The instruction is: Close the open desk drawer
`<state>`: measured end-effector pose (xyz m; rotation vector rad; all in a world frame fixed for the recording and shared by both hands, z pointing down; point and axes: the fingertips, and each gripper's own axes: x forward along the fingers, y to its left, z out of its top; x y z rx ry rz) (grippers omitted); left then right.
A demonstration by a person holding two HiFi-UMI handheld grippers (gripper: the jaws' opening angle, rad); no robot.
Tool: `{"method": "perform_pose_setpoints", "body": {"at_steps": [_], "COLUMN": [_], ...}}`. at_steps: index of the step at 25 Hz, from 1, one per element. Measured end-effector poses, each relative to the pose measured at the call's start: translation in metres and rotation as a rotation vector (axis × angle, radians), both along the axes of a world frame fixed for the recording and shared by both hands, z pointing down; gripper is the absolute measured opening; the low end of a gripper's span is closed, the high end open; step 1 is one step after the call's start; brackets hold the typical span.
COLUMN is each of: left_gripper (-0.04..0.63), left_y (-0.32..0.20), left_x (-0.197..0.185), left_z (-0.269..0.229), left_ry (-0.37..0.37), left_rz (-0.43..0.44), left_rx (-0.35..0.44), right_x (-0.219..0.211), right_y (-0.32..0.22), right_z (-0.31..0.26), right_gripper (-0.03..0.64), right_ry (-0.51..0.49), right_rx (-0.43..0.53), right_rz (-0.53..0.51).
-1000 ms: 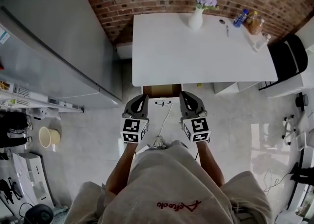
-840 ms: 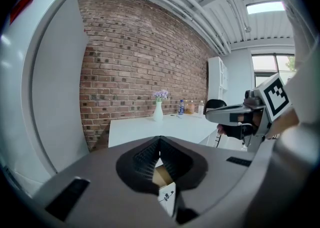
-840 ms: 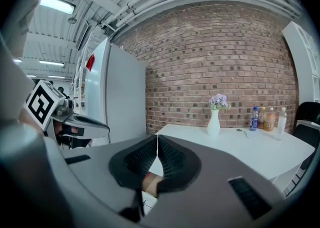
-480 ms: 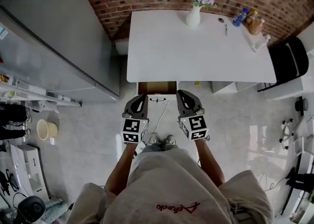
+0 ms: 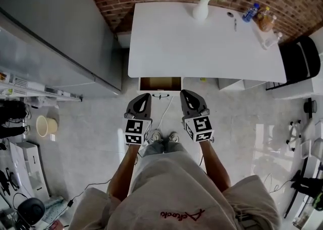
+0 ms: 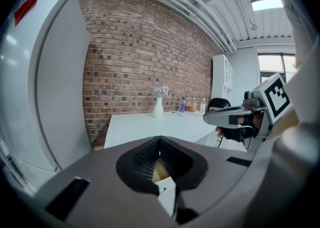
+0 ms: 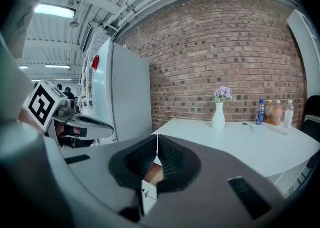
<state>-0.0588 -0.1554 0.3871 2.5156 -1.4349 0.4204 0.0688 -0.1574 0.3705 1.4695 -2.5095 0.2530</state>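
In the head view an open drawer [image 5: 160, 83] with a brown inside and a white front sticks out from under the near edge of the white desk [image 5: 202, 42]. My left gripper [image 5: 144, 97] and right gripper [image 5: 185, 94] hang side by side just short of the drawer front, one at each side of it, both shut and holding nothing. In the left gripper view the shut jaws frame the drawer [image 6: 161, 170]. The right gripper view shows the drawer [image 7: 151, 174] between its shut jaws too.
A tall grey fridge [image 5: 55, 42] stands left of the desk. On the desk's far edge are a white vase with flowers [image 5: 201, 8] and several bottles [image 5: 261, 18]. A black chair [image 5: 298, 57] is at the right. A cable [image 5: 164, 118] lies on the floor below the drawer.
The person has stepped closer to the desk, and both grippers have come a little nearer the drawer front. Both stay shut.
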Motion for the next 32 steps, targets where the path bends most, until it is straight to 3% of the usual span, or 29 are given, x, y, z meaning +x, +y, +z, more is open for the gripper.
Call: {"method": "perform_pose_setpoints", "body": {"at_steps": [16,32], "left_gripper": [0.012,0.012], "left_y": [0.027,0.043], "left_x": [-0.009,-0.028], "left_z": [0.110,0.212], "left_ry": [0.024,0.033], "left_rz": [-0.007,0.002], "left_rx": [-0.176,-0.271], "right_x": [-0.008,-0.032], "right_y": [0.029,0.060], "right_z": [0.129,0.229], "right_gripper": [0.018,0.018], "right_ry": [0.012,0.007], "right_rx": [-0.214,-0.323], "right_rz": [0.012,0.036]}}
